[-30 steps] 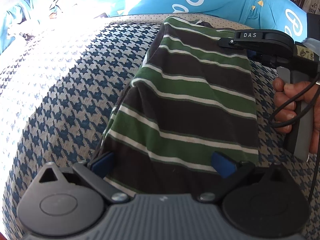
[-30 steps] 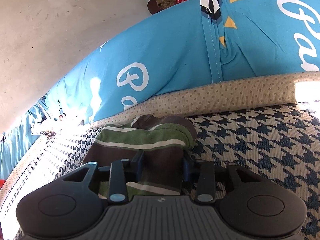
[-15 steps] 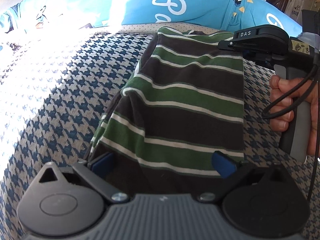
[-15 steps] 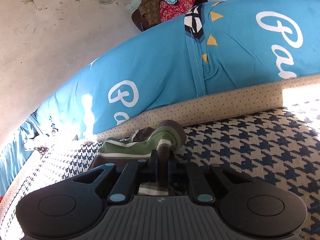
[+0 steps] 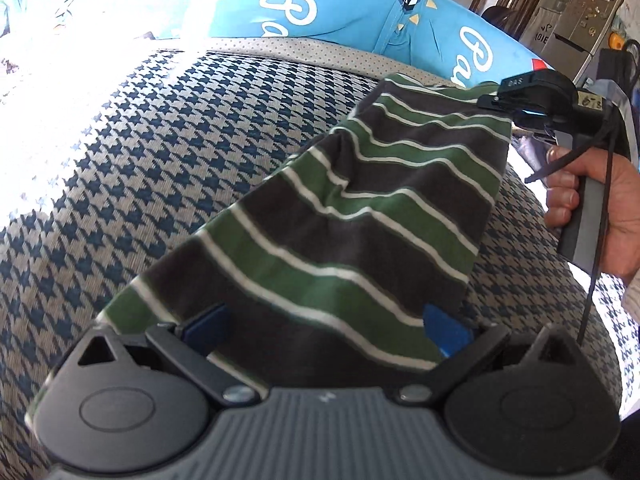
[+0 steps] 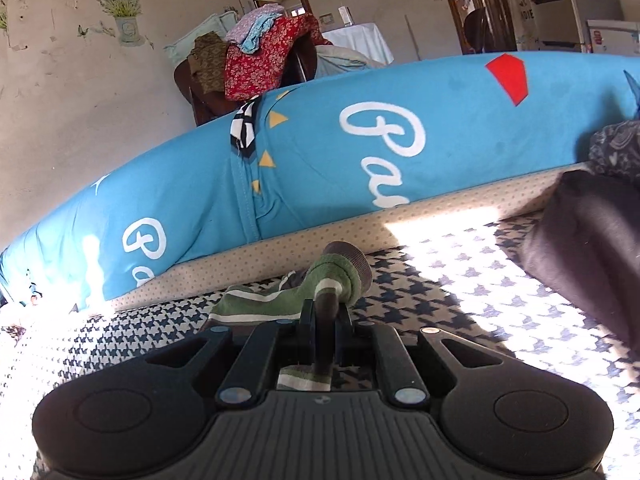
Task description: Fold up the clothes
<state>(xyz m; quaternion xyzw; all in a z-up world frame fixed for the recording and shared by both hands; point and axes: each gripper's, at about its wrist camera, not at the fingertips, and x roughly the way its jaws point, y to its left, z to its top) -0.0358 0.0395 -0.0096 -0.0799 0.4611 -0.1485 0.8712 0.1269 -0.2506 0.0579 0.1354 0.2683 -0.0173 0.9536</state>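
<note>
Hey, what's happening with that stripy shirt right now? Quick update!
Right gripper shut on shirt corner, lifting it. Left gripper open, jaws wide, shirt draped between them. Dark cushion off to the right, not in the way.

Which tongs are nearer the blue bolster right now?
Right. The right tongs pinch the far end of the striped shirt close beside the blue bolster. The left tongs sit open at the shirt's near end, a full shirt-length farther from it.
</note>
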